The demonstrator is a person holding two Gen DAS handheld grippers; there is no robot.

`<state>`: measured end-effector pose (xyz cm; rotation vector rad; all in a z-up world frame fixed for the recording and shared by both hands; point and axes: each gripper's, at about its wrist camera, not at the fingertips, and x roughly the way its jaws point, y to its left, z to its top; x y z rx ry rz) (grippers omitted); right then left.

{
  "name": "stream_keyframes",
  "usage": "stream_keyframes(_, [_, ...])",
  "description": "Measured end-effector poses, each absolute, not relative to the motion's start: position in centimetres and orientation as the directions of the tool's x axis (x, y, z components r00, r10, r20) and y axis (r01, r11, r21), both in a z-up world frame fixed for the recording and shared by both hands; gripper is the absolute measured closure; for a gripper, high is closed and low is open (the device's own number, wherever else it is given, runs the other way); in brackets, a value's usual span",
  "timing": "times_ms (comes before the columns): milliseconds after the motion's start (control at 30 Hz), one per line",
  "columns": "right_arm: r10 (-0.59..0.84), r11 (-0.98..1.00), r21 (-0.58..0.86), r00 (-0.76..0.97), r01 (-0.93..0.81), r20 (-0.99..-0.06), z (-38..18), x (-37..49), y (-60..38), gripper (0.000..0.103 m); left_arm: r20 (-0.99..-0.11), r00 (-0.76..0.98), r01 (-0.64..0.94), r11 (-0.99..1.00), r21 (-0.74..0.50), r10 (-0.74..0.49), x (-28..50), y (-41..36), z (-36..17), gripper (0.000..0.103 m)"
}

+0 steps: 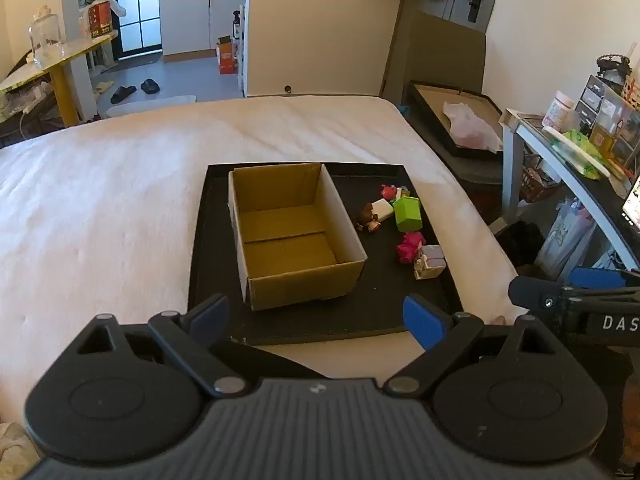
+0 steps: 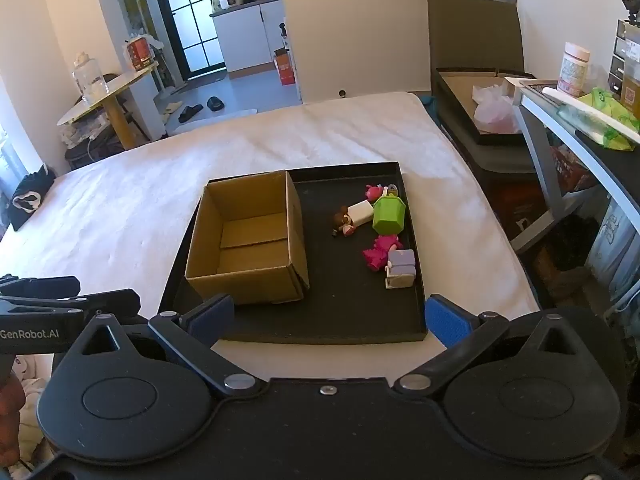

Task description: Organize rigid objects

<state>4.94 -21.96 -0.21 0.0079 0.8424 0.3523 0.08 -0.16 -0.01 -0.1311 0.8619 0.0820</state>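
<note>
A black tray (image 1: 224,320) (image 2: 360,320) lies on a white bed. An empty cardboard box (image 1: 296,236) (image 2: 250,240) fills the tray's left half. Small toys crowd its right half: a green block (image 1: 408,213) (image 2: 389,214), a white block (image 1: 382,209) (image 2: 361,213), a brown figure (image 1: 368,218) (image 2: 343,220), a pink figure (image 1: 410,247) (image 2: 380,251), a lilac toy (image 1: 430,262) (image 2: 401,268). My left gripper (image 1: 316,320) hangs open before the tray's near edge. My right gripper (image 2: 330,316) stands open above that same edge. Neither holds anything.
The white bed (image 1: 100,200) (image 2: 120,208) spreads wide to the left and behind the tray. A shelf with clutter (image 1: 580,144) (image 2: 592,120) stands at the right, beside a dark box with a plastic bag (image 1: 472,124) (image 2: 492,108). The other gripper's body shows at each view's edge.
</note>
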Motion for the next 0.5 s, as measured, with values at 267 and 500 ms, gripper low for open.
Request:
stream_keyframes(267, [0.291,0.947,0.127,0.615,-0.296,-0.733,-0.2,5.0,-21.9,0.000,-0.746,0.666,-0.114,0.990,-0.084,0.013,-0.6,-0.9,0.3,0.009])
stream_keyframes(500, [0.289,0.948,0.126,0.626,-0.292,-0.724,-0.1,4.7,-22.0,0.000,-0.746,0.666,-0.100,0.991,-0.091,-0.001,-0.4,-0.5,0.9,0.009])
